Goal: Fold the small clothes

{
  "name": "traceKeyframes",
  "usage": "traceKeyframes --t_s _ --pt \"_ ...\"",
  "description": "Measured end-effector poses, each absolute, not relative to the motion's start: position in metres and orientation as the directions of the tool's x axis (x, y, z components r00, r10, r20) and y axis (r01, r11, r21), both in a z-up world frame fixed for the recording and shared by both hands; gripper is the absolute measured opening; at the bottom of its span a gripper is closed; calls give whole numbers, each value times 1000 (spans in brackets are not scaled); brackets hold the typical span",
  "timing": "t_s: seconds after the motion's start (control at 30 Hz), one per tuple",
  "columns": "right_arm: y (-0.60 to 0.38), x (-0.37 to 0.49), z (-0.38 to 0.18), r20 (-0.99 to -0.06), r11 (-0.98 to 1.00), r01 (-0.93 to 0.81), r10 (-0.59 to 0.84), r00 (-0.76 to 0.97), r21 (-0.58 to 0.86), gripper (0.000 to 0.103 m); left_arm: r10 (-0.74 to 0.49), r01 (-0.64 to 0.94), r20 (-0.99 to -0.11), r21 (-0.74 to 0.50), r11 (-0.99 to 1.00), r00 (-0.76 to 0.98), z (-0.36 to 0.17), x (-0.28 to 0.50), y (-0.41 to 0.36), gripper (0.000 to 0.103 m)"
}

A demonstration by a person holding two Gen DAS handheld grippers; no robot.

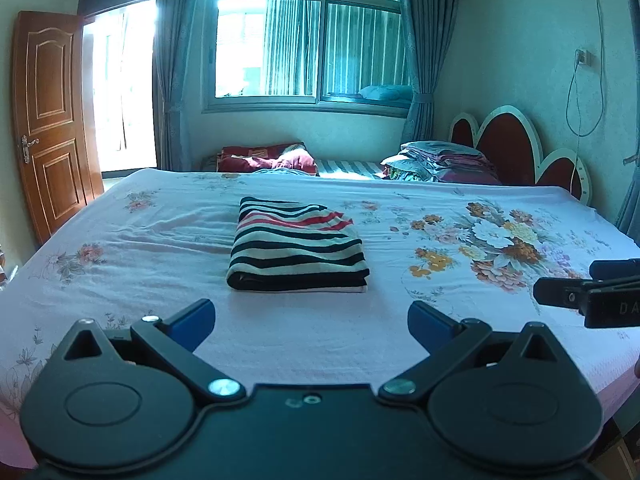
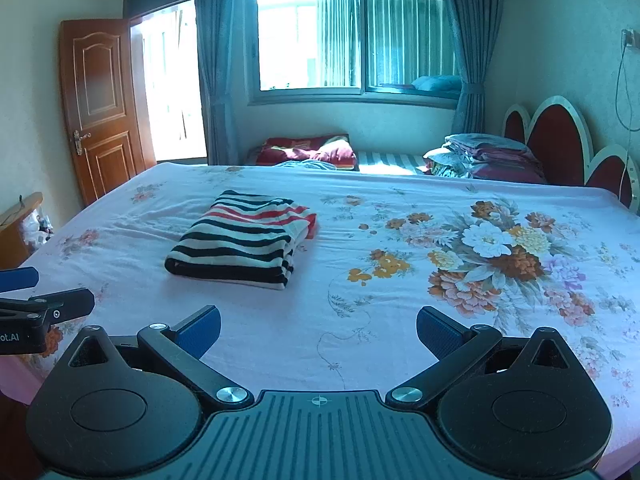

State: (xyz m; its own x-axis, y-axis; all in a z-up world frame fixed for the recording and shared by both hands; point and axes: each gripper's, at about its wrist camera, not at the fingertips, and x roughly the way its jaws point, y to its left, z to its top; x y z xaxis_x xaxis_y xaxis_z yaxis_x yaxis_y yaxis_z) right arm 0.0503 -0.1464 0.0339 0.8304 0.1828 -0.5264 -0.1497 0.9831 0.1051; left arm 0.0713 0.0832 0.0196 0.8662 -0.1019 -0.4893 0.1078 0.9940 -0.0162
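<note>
Lying folded on the bed (image 1: 160, 216), the striped garment (image 1: 298, 246) sits mid-sheet. Left gripper (image 1: 311, 322) and right gripper (image 2: 319, 330) hover nearer the bed's edge, both with fingers spread apart, holding nothing.

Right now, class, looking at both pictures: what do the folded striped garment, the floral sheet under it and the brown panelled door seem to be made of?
The folded black, white and red striped garment: probably soft knit fabric; thick, rounded fold edges, matte. The pink floral bed sheet: thin woven cloth, likely cotton; flat print, fine wrinkles. The brown panelled door: wood or wood veneer, glossy varnish; raised panels, faint sheen.
</note>
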Motion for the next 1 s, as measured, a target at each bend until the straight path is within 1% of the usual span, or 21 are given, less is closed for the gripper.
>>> traceKeyframes --t_s 1.0 --pt "-154 52 36 -519 981 -155 192 833 114 103 -98 107 -485 -10 994 869 25 78 82 102"
